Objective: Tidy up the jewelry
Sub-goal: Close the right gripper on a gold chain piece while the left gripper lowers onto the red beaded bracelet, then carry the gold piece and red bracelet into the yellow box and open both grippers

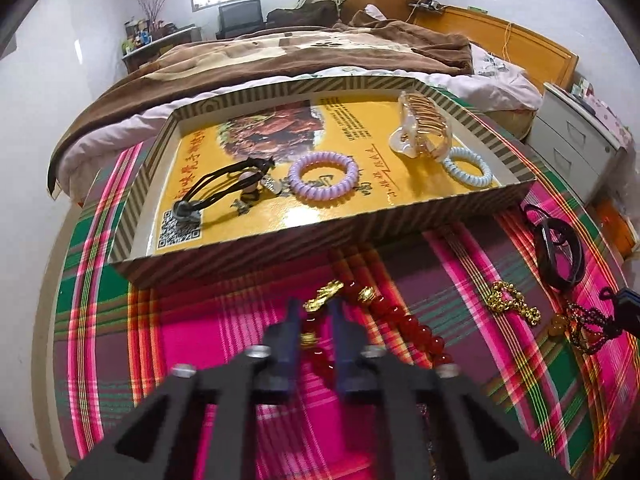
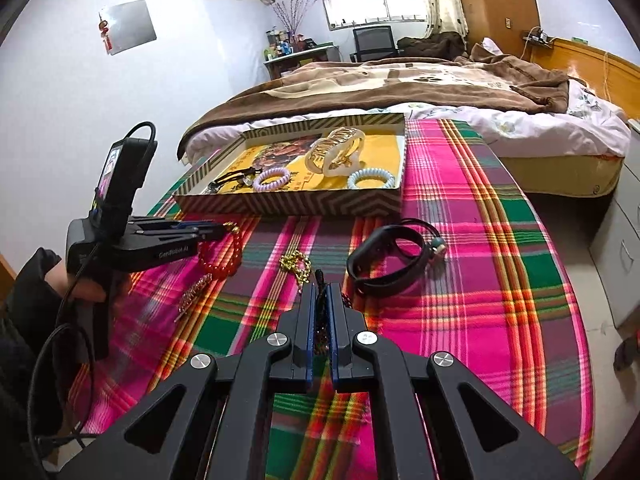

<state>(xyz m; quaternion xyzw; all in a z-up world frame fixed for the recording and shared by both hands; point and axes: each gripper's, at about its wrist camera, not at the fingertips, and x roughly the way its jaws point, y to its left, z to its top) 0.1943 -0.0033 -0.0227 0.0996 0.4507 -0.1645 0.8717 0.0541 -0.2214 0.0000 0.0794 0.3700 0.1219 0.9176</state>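
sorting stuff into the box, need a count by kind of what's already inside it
Inside the box:
coil hair ties: 2, a lilac one and a pale blue one
claw clips: 1, clear and gold
black cord pieces: 1
Total: 4
The cord tangle could be more than one piece; I cannot tell.

Daylit bedroom — bed (image 2: 420,80), window (image 2: 368,4)
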